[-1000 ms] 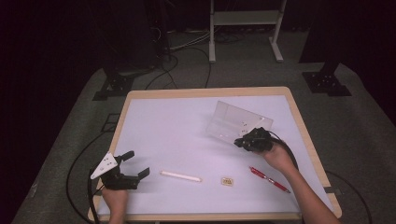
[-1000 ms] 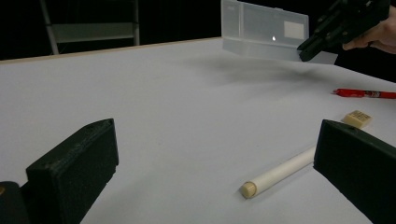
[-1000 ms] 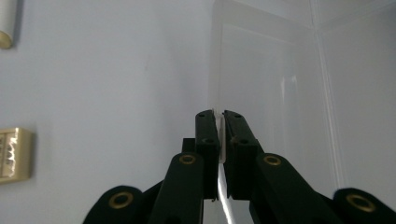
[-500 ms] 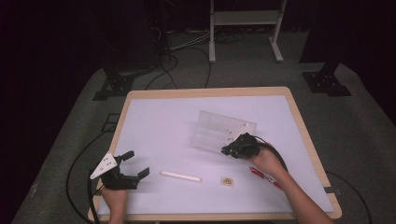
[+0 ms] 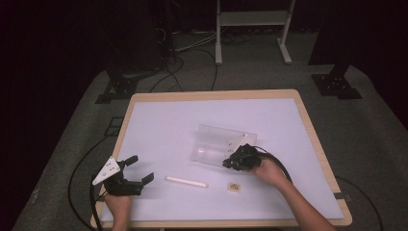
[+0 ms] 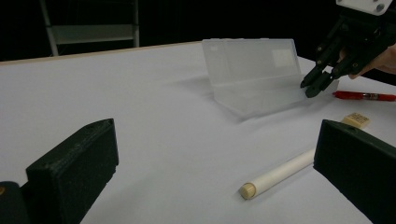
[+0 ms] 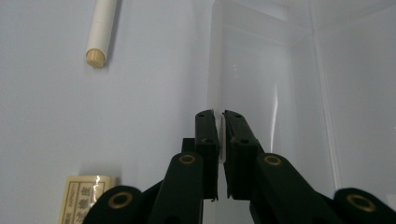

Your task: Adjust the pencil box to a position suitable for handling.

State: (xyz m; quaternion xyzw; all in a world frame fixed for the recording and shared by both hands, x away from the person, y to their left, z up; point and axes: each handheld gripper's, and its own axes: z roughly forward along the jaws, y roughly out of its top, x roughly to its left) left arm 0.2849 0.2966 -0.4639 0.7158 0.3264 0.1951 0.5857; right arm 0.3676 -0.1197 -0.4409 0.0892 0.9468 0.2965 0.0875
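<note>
Right tongs (image 7: 221, 122) clamped on near wall of clear plastic case (image 5: 219, 144), lying open mid-worktop (image 5: 159, 125). Left tongs (image 5: 137, 169) gaping wide, empty, near front-left corner.

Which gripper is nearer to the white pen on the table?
Left. The left gripper, jaws open, sits just beside the white pen. The right gripper is farther off, shut on the clear plastic case.
</note>
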